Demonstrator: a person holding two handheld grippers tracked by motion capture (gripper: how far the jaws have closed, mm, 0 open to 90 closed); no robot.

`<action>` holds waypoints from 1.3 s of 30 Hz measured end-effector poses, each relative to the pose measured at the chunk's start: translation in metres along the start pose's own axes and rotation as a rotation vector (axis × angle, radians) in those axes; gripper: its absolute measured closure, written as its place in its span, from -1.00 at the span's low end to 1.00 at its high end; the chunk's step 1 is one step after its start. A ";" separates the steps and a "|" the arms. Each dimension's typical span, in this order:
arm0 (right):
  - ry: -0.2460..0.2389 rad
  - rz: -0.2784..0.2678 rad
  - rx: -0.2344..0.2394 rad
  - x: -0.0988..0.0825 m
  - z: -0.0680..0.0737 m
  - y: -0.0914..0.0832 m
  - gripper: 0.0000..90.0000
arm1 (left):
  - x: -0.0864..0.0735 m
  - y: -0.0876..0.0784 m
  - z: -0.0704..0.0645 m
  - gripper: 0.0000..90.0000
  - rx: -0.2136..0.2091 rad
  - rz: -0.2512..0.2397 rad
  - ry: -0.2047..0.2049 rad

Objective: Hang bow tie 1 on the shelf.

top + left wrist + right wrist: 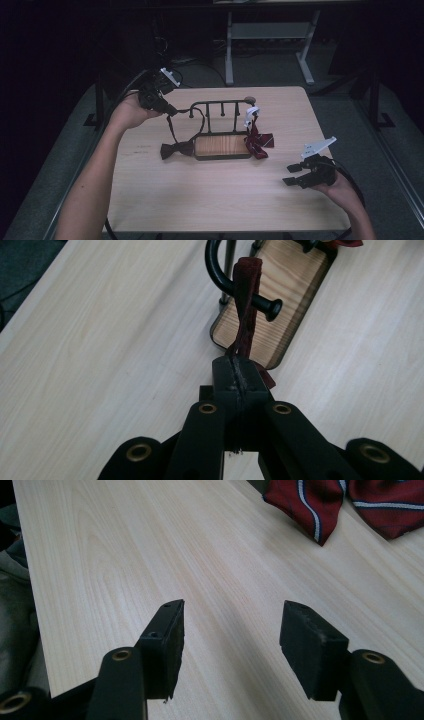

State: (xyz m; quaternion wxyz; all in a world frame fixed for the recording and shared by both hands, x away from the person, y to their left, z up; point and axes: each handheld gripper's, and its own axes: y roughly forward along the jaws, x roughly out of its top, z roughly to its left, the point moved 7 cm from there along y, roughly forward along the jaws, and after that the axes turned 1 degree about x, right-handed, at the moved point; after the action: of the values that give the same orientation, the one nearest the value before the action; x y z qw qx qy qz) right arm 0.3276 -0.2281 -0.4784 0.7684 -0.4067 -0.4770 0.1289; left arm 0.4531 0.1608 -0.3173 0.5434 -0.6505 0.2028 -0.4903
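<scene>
Near the table's far left, our left gripper pinches the bow tie strap over the rack hook; release remains; right gripper spread, empty.

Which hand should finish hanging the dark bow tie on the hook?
The left. The left gripper is already shut on the dark bow tie's strap, which loops over the rack's end hook. The right gripper sits open over bare table, near the striped tie.
</scene>
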 end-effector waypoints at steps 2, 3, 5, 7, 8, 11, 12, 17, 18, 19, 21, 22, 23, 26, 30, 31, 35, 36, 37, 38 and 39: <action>-0.001 -0.002 -0.001 0.000 0.000 0.000 -0.04 | 0.000 0.001 0.001 1.00 0.006 0.002 0.000; -0.001 -0.002 -0.001 0.000 0.000 0.000 -0.04 | 0.000 0.001 0.001 1.00 0.006 0.002 0.000; -0.003 0.001 -0.002 0.000 0.000 0.000 -0.04 | 0.000 0.002 0.001 1.00 0.009 0.008 -0.004; -0.008 0.000 -0.002 0.001 0.000 0.000 -0.04 | 0.000 0.003 0.002 1.00 0.011 0.015 -0.006; -0.008 0.000 -0.003 0.001 0.000 0.000 -0.04 | 0.000 0.004 0.002 1.00 0.011 0.019 -0.005; -0.006 0.000 -0.002 0.000 0.001 -0.001 -0.04 | 0.000 0.006 0.003 1.00 0.014 0.024 -0.010; -0.011 -0.001 -0.004 0.000 0.000 -0.001 -0.04 | 0.000 0.007 0.003 1.00 0.017 0.028 -0.008; -0.007 0.002 0.000 0.000 0.000 0.000 -0.04 | 0.000 0.009 0.004 0.99 0.020 0.042 -0.010; -0.005 0.002 -0.002 0.000 0.000 0.000 -0.04 | 0.000 0.009 0.004 0.99 0.019 0.044 -0.007; -0.001 0.001 -0.001 0.000 0.000 0.000 -0.04 | 0.000 0.010 0.004 0.98 0.021 0.047 -0.007; -0.004 0.000 -0.002 0.000 0.000 0.000 -0.04 | 0.000 0.010 0.004 0.92 0.024 0.050 -0.007; -0.003 0.002 -0.002 0.000 0.000 -0.001 -0.04 | 0.000 0.011 0.004 0.90 0.020 0.055 -0.008; -0.003 0.002 -0.002 0.000 0.000 -0.001 -0.04 | 0.000 0.011 0.004 0.88 0.020 0.055 -0.008; -0.008 0.003 0.001 0.000 0.000 0.000 -0.04 | -0.001 0.011 0.004 0.84 0.027 0.062 -0.003; -0.006 0.002 -0.001 0.000 0.000 0.000 -0.04 | -0.002 0.012 0.004 0.80 0.027 0.056 -0.011; 0.000 0.002 -0.001 0.000 0.000 0.000 -0.04 | -0.003 0.012 0.003 0.78 0.027 0.056 -0.015; -0.001 0.003 -0.009 -0.001 -0.002 -0.001 -0.05 | -0.007 0.014 0.004 0.72 0.022 0.055 -0.021; 0.005 0.002 -0.009 -0.001 -0.002 -0.001 -0.05 | -0.009 0.015 0.003 0.71 0.021 0.070 -0.013; 0.005 0.002 -0.009 -0.001 -0.002 -0.001 -0.05 | -0.009 0.015 0.003 0.71 0.021 0.070 -0.013; 0.001 0.002 -0.014 -0.001 -0.002 -0.002 -0.05 | -0.011 0.015 0.002 0.71 0.027 0.076 -0.011; 0.001 0.001 -0.014 -0.001 -0.003 -0.002 -0.05 | -0.011 0.015 0.001 0.70 0.029 0.074 -0.011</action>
State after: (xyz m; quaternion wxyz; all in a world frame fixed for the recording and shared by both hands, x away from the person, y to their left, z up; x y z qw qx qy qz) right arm 0.3289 -0.2312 -0.4782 0.7657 -0.4123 -0.4775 0.1256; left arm 0.4534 0.1653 -0.3349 0.5716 -0.6373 0.2166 -0.4693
